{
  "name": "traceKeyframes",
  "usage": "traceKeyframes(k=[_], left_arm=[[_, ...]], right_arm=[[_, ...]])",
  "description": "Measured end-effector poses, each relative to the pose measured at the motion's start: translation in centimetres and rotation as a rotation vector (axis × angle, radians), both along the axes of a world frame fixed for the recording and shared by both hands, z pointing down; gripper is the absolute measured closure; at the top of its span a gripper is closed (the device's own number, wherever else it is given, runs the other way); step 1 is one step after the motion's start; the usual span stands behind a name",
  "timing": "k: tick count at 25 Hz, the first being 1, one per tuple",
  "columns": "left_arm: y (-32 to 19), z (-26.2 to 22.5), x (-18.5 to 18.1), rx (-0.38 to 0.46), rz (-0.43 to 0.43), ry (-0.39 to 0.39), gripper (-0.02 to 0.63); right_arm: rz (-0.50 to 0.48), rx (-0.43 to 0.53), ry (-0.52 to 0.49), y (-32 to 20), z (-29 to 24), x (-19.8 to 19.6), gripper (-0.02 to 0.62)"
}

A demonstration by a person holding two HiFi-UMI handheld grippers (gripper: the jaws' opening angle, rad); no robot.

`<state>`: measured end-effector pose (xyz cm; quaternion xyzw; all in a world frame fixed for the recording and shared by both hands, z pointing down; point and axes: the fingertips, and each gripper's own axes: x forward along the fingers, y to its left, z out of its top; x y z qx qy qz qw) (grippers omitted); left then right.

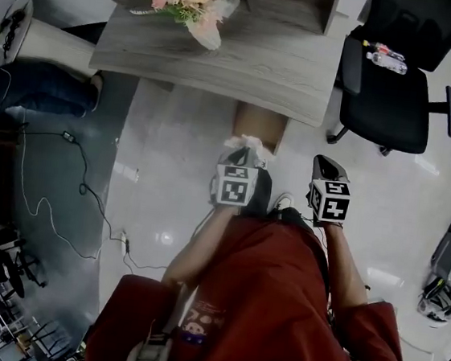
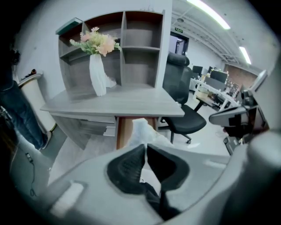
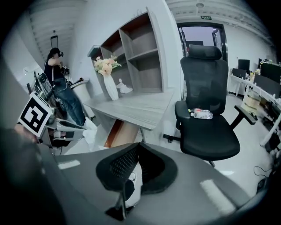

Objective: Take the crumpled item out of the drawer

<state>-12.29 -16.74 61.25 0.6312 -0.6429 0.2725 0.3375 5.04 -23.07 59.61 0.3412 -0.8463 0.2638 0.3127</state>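
The crumpled white item [image 1: 246, 144] is pinched at the tip of my left gripper [image 1: 243, 157], held in the air just in front of the open brown drawer [image 1: 261, 125] under the desk. In the left gripper view the jaws are closed on the white crumpled item [image 2: 143, 131], which rises past them in front of the drawer [image 2: 124, 130]. My right gripper [image 1: 325, 164] hangs beside the left one, a little to the right. Its jaws [image 3: 137, 150] meet at the tips with nothing between them. From the right gripper view the crumpled item [image 3: 90, 130] shows at the left.
A grey desk [image 1: 248, 57] carries a white vase of flowers [image 1: 199, 3]. A black office chair [image 1: 393, 90] with a water bottle [image 1: 384, 57] on its seat stands right of the drawer. Cables [image 1: 70, 190] trail over the floor at left, where a person's legs [image 1: 33, 89] stand.
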Motion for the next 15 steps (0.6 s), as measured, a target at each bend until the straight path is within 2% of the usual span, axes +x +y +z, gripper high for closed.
traceKeyframes(k=[7,15], left_arm=[[1.4,-3.6,2.0,0.115,-0.025,-0.027,0.592],[4.6,-6.1,4.1,0.197,-0.045,-0.033,0.591]], right_arm=[[0.028,0.059,-0.03,1.1,-2.6,1.8,0.594],[0.071,0.115,-0.055,3.0,-4.4,4.7,0.594]])
